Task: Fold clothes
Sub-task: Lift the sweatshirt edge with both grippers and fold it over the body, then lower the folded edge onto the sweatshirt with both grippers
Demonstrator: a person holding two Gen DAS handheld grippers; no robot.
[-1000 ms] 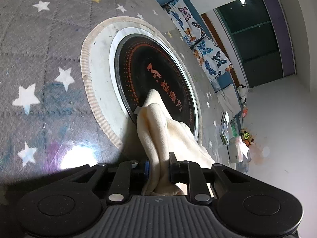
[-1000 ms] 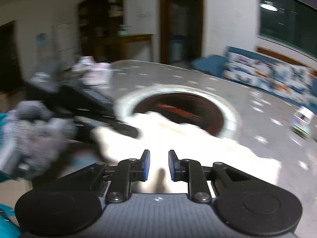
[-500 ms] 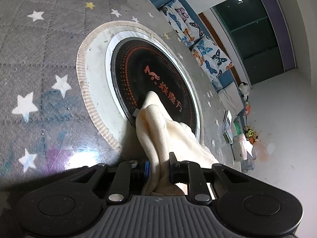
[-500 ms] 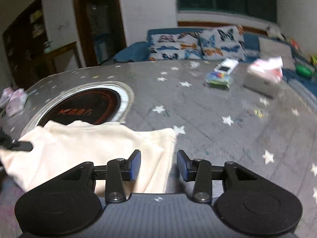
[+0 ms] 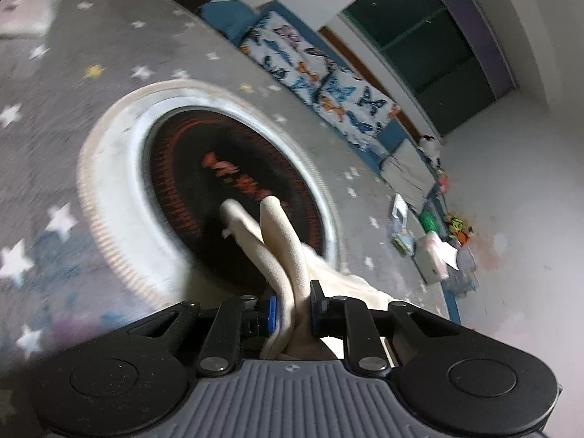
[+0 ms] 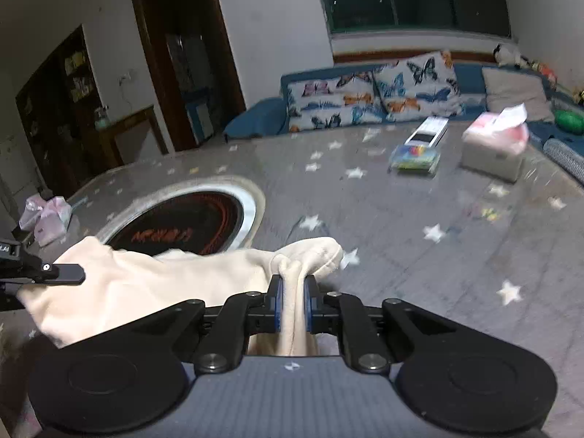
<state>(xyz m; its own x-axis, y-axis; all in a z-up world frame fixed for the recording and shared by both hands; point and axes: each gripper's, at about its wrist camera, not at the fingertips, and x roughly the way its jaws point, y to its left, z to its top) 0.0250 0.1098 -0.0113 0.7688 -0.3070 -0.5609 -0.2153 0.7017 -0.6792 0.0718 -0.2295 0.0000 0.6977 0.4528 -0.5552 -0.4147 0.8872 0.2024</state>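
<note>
left hand-held gripper (image 5: 292, 308): clamped on cream garment (image 5: 281, 248), lower centre
right hand-held gripper (image 6: 292, 308): pinching garment's bunched corner
counter (image 6: 401, 226): star-patterned, round burner (image 6: 182, 226) mid-left

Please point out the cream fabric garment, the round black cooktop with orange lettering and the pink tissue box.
cream fabric garment (image 6: 146, 277), right wrist view, on the flat spread between the grippers.
round black cooktop with orange lettering (image 6: 189, 215), right wrist view, on its dark glass.
pink tissue box (image 6: 491, 146), right wrist view, on its front face.
</note>
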